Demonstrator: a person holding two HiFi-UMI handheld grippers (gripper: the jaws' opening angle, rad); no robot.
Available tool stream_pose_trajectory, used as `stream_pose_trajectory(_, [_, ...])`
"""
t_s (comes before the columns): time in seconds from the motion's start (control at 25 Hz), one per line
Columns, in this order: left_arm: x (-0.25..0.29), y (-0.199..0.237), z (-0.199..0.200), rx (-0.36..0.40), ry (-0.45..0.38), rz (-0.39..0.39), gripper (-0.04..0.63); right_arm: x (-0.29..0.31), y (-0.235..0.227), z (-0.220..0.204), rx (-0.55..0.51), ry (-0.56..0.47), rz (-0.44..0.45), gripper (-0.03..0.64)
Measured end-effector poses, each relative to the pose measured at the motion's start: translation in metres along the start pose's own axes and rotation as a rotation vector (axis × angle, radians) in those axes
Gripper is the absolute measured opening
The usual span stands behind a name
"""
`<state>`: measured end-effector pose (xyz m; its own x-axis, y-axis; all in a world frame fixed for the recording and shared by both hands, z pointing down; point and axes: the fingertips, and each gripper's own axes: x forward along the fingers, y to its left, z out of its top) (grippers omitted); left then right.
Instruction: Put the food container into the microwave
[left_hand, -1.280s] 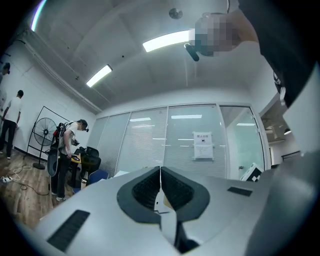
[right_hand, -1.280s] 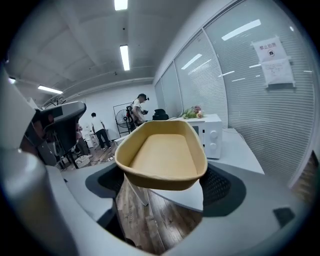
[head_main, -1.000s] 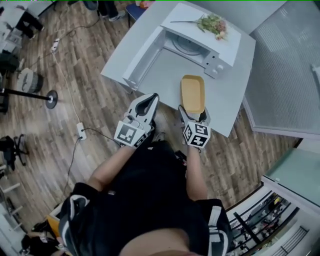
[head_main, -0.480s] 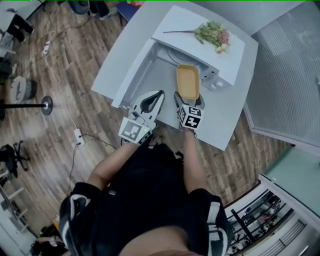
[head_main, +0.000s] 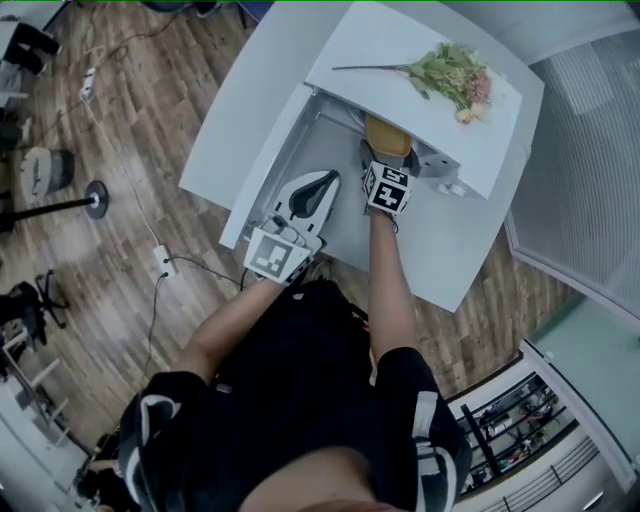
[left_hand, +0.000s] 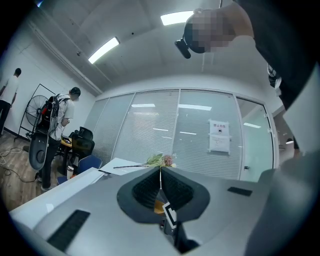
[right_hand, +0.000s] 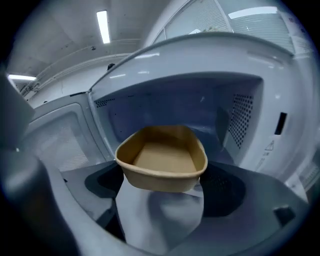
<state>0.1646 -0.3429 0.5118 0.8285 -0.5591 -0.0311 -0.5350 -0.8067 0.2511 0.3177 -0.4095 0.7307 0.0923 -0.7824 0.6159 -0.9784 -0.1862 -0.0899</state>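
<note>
The white worktop (head_main: 460, 250) stands on a wood floor and carries a microwave (head_main: 400, 60) with flowers (head_main: 455, 75) lying on its roof and its door (head_main: 275, 150) swung wide open to the left.

In the head view, the container (head_main: 388, 137) was over the bare worktop in front of the microwave a second ago and at its mouth half a second ago. Now its far end is hidden under the roof, and only the near part shows ahead of the right gripper (head_main: 385, 165). By my reading, the insertion is well under way and only the setting down and letting go are left. The left gripper (head_main: 318, 187) hovers just beside the door, apart from the container.

In the left gripper view, the left gripper (left_hand: 160, 177) has its jaws shut together with nothing between them, pointing toward the flowers (left_hand: 161, 160).

In the right gripper view, the jaws of the right gripper (right_hand: 161, 187) grip the near end of the container (right_hand: 162, 160). It is empty, open side up and about level. Its long axis runs straight away from the gripper, with the far end pointing into the cavity of the microwave (right_hand: 200, 105). I cannot tell whether it touches the floor of the cavity yet.
</note>
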Motion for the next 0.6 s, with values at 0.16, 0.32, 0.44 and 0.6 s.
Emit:
stream_pose_trajectory(0.16, [0.007,0.014,-0.007,-0.015,0.016,0.008,0.025,0.027,-0.006,0.007,-0.013,0.009,-0.029,0.488])
stream_pose_trajectory(0.32, [0.008,0.024,-0.009,-0.029,0.020,0.019,0.025,0.045,-0.012,0.006,-0.018,0.040,-0.049,0.488])
stream_pose_trajectory(0.44, [0.006,0.027,-0.013,-0.039,0.033,0.021,0.025,0.054,-0.014,0.000,-0.010,0.078,-0.056,0.488])
stream_pose_trajectory(0.6, [0.003,0.026,-0.017,-0.049,0.030,0.017,0.025,0.059,-0.017,-0.003,0.020,0.073,-0.052,0.494])
